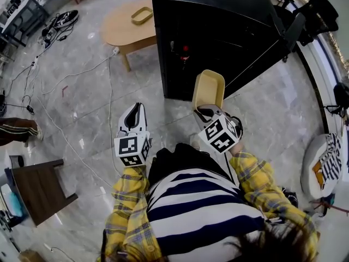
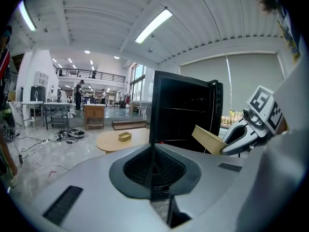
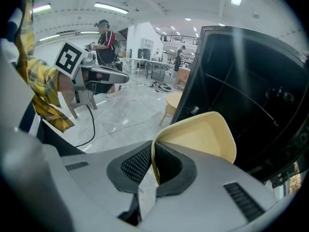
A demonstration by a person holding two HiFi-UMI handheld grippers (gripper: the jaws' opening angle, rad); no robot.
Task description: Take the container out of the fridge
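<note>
Right gripper (image 1: 206, 112) jaws clamped on near rim of yellow container (image 1: 208, 89), held just outside black fridge (image 1: 218, 31). Left gripper (image 1: 132, 118) jaws together, empty. Risk: thin edge grip lets container pivot, slip to floor (image 1: 82, 102).

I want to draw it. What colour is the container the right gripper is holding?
The container is plain pale yellow; the right gripper view shows it best.
</note>
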